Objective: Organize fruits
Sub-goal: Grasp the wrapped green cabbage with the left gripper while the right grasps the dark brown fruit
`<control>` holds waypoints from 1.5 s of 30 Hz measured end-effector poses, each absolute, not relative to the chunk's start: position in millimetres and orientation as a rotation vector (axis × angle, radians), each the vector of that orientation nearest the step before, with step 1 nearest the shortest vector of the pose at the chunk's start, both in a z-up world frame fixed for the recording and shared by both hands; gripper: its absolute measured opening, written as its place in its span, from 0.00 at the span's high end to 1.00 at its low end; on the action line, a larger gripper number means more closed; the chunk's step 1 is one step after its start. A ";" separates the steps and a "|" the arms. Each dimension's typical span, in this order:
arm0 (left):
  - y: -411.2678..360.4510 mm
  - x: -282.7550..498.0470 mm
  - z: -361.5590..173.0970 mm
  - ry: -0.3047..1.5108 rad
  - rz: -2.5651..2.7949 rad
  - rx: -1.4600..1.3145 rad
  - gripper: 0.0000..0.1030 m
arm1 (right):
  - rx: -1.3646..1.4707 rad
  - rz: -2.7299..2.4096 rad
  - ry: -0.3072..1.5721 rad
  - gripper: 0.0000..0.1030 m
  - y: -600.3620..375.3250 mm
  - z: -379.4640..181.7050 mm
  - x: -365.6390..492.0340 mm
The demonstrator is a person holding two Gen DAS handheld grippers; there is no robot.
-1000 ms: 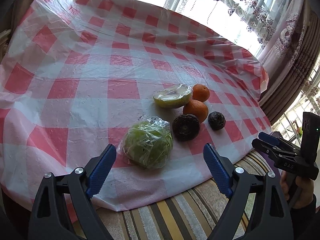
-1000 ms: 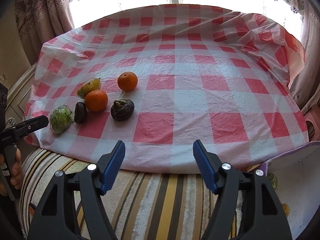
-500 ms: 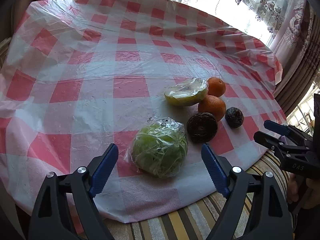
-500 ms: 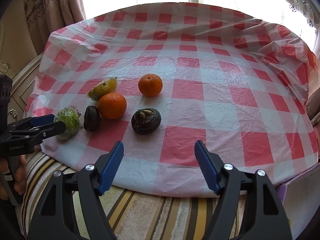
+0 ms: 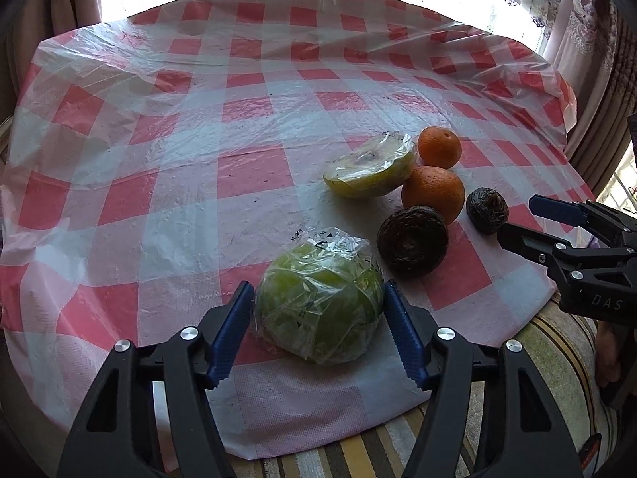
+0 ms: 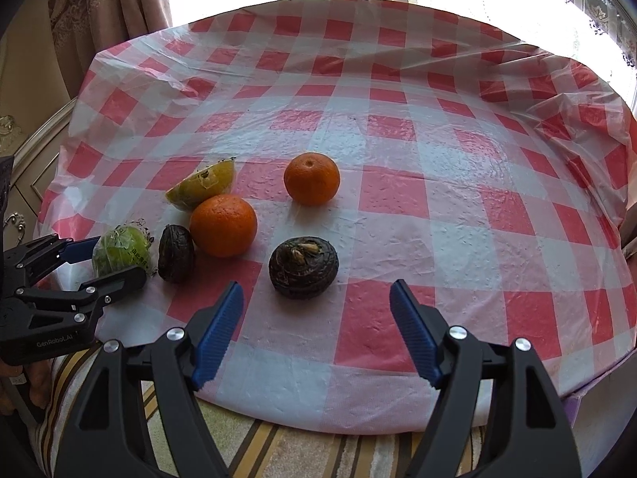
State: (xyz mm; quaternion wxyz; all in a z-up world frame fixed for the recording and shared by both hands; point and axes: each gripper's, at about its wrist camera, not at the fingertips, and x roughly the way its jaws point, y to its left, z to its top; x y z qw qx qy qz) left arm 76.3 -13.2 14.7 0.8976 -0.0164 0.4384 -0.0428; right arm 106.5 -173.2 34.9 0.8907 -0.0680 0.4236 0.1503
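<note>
Your left gripper (image 5: 318,314) is right around the wrapped green fruit (image 5: 318,306)

That fruit sits near the front edge of the counter (image 5: 179,183) on the checked cloth, and your jaws have just been closing, blue pads at both of its sides, looks like they're touching the wrap. Just beyond it sit a dark fruit (image 5: 412,235), two oranges and a wrapped half. Your right gripper (image 6: 316,320) hangs apart and empty, another dark fruit (image 6: 303,267) just ahead.

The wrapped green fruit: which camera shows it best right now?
Left wrist view. The wrapped green fruit fills the near centre, between the left tongs, whose jaws have just been closing around it. In the right wrist view it is small, at the left edge, partly hidden by those tongs.
</note>
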 end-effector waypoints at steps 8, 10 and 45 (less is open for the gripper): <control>-15.6 75.4 14.0 0.898 -0.083 -0.018 0.39 | -0.186 0.290 0.878 0.26 -161.8 30.9 115.3; -16.4 75.1 14.3 0.898 -0.082 -0.016 0.39 | -0.190 0.285 0.884 0.27 -160.3 29.0 118.5; -32.2 57.2 43.5 0.821 -0.059 0.056 0.39 | -0.142 0.276 0.841 0.61 -177.0 37.6 102.7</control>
